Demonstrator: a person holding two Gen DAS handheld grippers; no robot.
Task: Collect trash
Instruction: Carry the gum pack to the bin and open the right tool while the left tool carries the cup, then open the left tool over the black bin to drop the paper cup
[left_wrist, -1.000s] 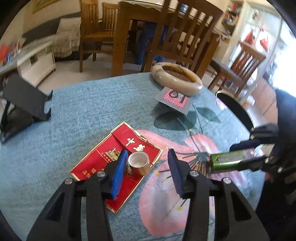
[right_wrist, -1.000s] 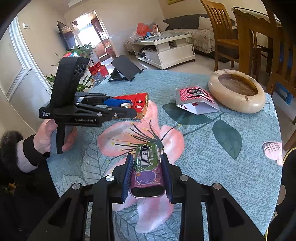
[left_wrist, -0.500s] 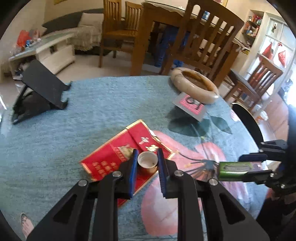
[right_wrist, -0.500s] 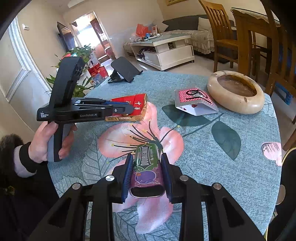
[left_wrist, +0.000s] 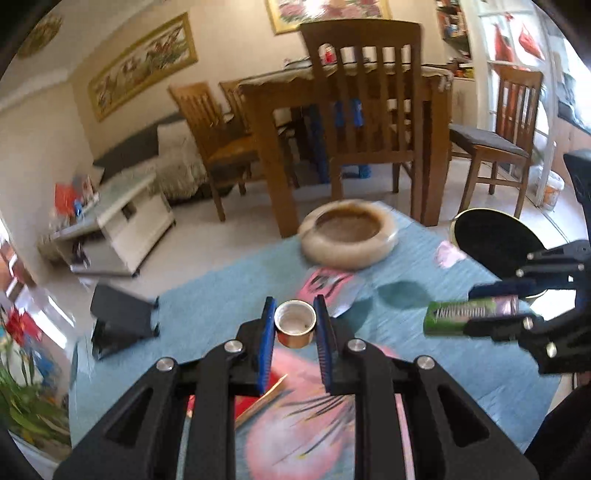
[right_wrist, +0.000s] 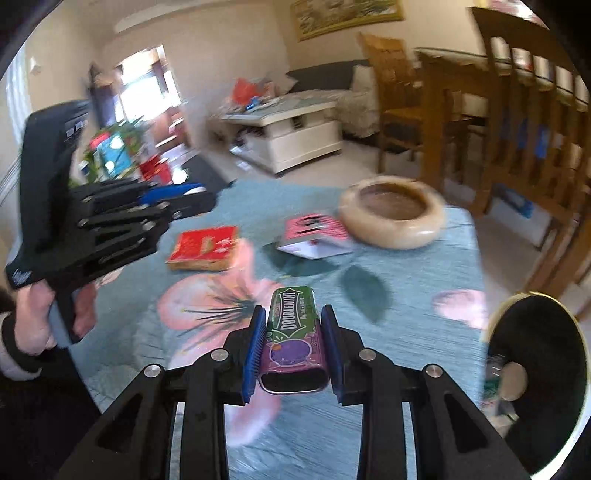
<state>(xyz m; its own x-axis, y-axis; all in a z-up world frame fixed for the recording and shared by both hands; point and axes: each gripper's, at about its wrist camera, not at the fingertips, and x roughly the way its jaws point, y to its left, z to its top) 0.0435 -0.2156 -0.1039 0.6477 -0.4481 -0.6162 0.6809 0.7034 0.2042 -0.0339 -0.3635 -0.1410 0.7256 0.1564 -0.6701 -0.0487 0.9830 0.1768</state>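
Note:
My left gripper (left_wrist: 294, 325) is shut on a small copper cup (left_wrist: 294, 326) and holds it above the round table. My right gripper (right_wrist: 293, 339) is shut on a green and purple Doublemint gum tin (right_wrist: 293, 332), also lifted; the tin also shows at the right of the left wrist view (left_wrist: 469, 315). A black round bin (right_wrist: 539, 373) with trash inside stands at the table's right edge, to the right of my right gripper; it also shows in the left wrist view (left_wrist: 495, 240). The left gripper appears at the left of the right wrist view (right_wrist: 177, 203).
On the blue floral tablecloth (right_wrist: 406, 288) lie a red cigarette carton (right_wrist: 205, 248), a pink card pack (right_wrist: 314, 236) and a beige stone ashtray (right_wrist: 393, 216). A black stand (left_wrist: 118, 317) sits at the far left. Wooden chairs (left_wrist: 369, 107) stand beyond the table.
My left gripper closed on the copper cup, lifted it off the red carton and swung right. My right gripper with the gum tin moved toward the black bin.

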